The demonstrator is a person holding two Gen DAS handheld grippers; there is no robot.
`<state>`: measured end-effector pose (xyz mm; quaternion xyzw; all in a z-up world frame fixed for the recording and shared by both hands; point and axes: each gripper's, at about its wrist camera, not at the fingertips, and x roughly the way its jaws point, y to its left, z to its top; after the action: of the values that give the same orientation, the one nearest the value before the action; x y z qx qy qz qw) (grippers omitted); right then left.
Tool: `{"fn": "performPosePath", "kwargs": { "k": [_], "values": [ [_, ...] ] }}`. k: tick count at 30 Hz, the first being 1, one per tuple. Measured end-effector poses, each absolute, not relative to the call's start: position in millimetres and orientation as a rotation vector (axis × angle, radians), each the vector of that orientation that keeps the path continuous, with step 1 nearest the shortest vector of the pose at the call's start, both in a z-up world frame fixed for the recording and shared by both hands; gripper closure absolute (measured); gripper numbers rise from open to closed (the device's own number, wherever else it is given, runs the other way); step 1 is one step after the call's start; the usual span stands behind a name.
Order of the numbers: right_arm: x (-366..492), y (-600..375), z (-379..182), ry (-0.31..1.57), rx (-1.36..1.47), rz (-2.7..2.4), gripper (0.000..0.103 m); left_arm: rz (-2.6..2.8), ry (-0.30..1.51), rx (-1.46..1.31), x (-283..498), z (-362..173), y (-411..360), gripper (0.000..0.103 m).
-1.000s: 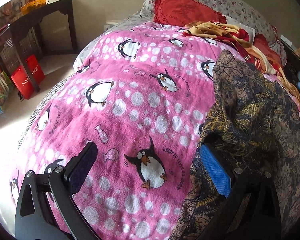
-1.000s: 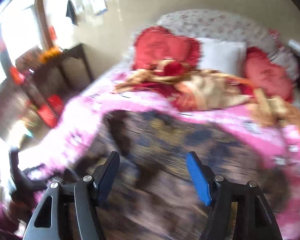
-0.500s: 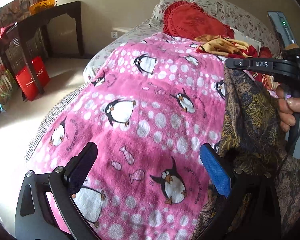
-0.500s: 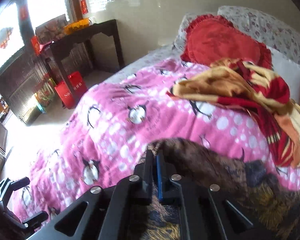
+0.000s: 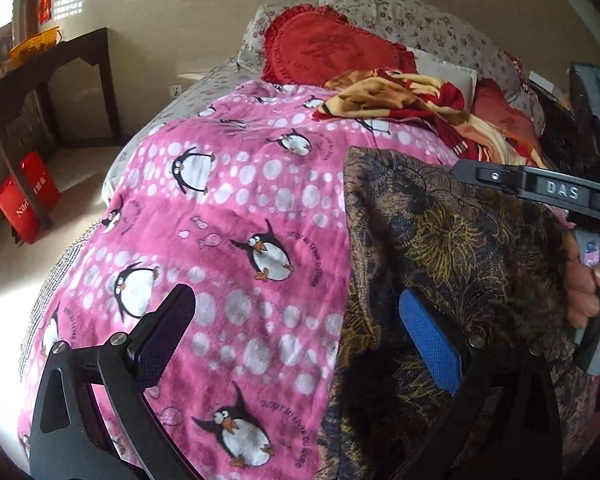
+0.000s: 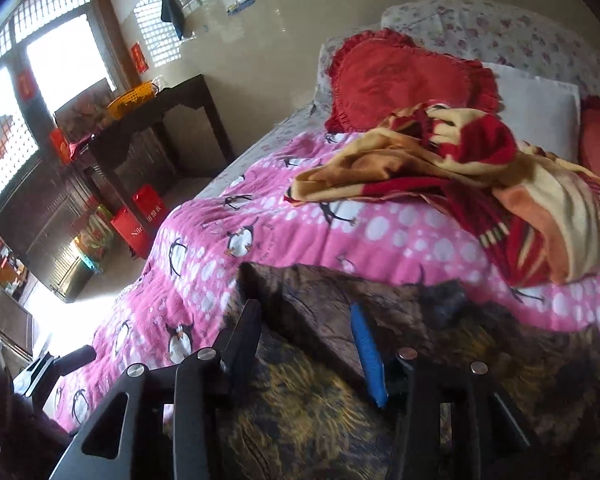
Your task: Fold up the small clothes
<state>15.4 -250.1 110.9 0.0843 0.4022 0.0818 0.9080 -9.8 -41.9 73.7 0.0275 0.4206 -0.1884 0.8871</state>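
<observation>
Where garment [image 5: 452, 248] ends, bare blanket [image 5: 228, 216].

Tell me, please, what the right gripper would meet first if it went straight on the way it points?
Probably the dark floral garment just beyond the right gripper, whose jaws are opening; depth is unclear.

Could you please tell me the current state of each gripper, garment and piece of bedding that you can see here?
Left gripper: open, nothing between its fingers.
Right gripper: jaws opening, over the dark garment, not gripping it.
Dark floral garment: spread loosely on the bed, rumpled, not neatly folded.
Red and yellow cloth: crumpled in a heap.
Pink penguin blanket: spread over the bed.
Red heart cushion: leaning against the pillows.
</observation>
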Motion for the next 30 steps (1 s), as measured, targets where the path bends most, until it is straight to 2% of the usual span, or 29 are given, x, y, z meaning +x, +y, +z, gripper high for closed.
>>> {"fn": "performPosePath", "kwargs": {
  "k": [4, 7, 12, 14, 18, 26, 30],
  "values": [
    [-7.3, -252.8, 97.4, 0.895, 0.070, 0.116, 0.059, -0.335, 0.989, 0.123, 1.1, 39.2, -54.5, 0.000],
    [-32.7, -267.7, 98.3, 0.884, 0.074, 0.074, 0.059, -0.307, 1.005, 0.172, 3.1, 22.4, -54.1, 0.000],
    [-93.5, -338.9, 123.0, 0.866, 0.084, -0.125, 0.053, -0.302, 0.981, 0.210, -2.0, 26.4, -57.7, 0.000],
    [-122.4, -377.2, 131.5, 0.872, 0.088, -0.268, 0.047, -0.301, 0.974, 0.189, -2.9, 30.7, -55.3, 0.000],
    [-172.3, -427.3, 142.8, 0.858, 0.184, -0.390, 0.047, -0.270, 0.936, 0.172, -7.3, 44.8, -51.7, 0.000],
    [-191.5, -413.1, 123.2, 0.908, 0.132, -0.391, 0.047, -0.292, 0.896, 0.192, -19.7, 65.2, -64.6, 0.000],
    [-196.4, -422.1, 111.2, 0.930, 0.194, -0.375, 0.047, -0.293, 0.893, 0.215, -20.2, 63.8, -72.4, 0.000]
  ]
}}
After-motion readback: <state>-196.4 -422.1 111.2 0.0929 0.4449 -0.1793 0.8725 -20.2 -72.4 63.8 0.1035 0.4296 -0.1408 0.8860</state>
